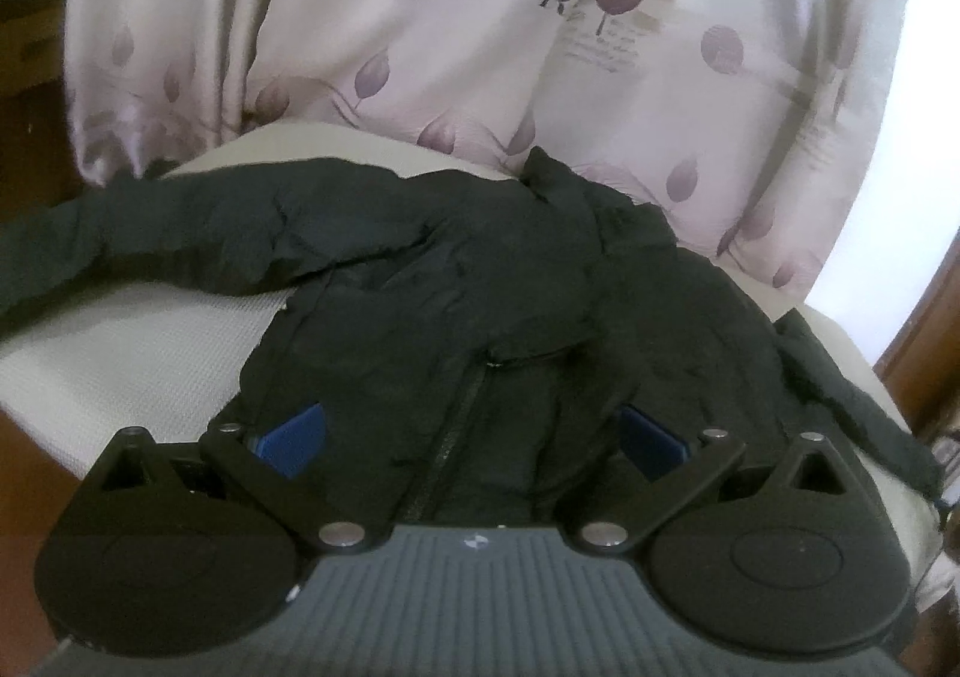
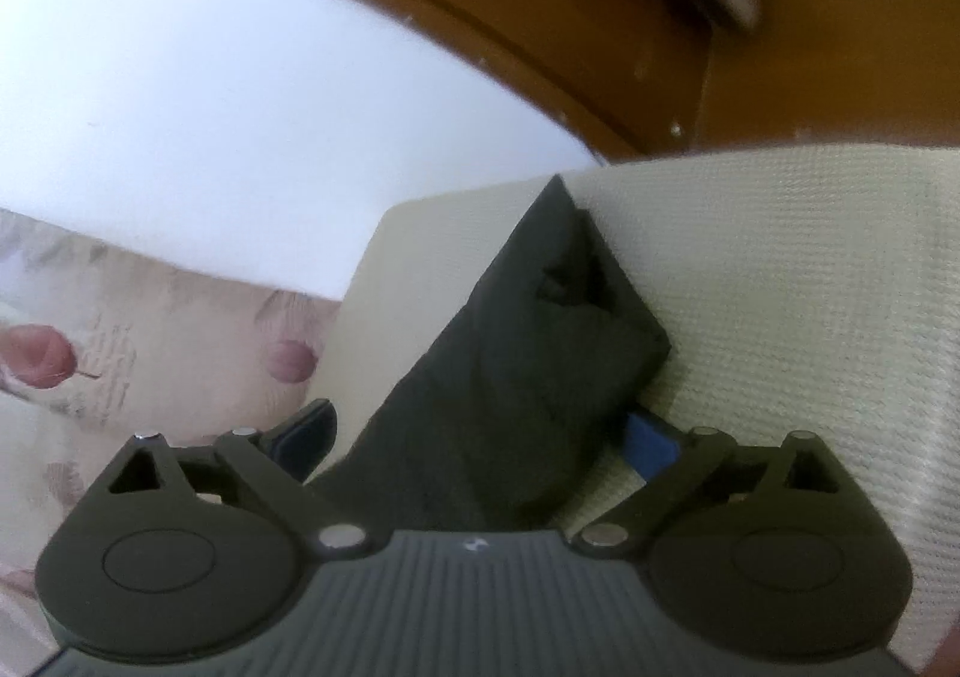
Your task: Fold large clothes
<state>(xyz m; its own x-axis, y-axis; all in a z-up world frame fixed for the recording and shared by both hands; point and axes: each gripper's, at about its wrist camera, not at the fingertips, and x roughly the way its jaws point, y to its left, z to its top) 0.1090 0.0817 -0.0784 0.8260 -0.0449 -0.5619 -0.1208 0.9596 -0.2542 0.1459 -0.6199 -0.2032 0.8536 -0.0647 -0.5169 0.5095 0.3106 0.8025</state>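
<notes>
A black zip jacket [image 1: 456, 281] lies spread on a cream textured table [image 1: 120, 353], one sleeve [image 1: 120, 233] stretched to the left. My left gripper [image 1: 474, 437] sits at the jacket's near hem by the zipper; its blue fingers [image 1: 294, 437] are wide apart with fabric bunched over and between them. In the right wrist view, my right gripper [image 2: 480, 437] has its blue fingers [image 2: 651, 440] wide apart around the other black sleeve [image 2: 528, 353], which runs away to its cuff on the table [image 2: 780, 287].
A pale curtain with purple leaf prints [image 1: 480, 47] hangs close behind the table. A white wall [image 2: 210, 107] and brown wooden frame [image 2: 540, 17] stand beyond the table's right edge. The table's edge [image 2: 372, 287] drops off left of the sleeve.
</notes>
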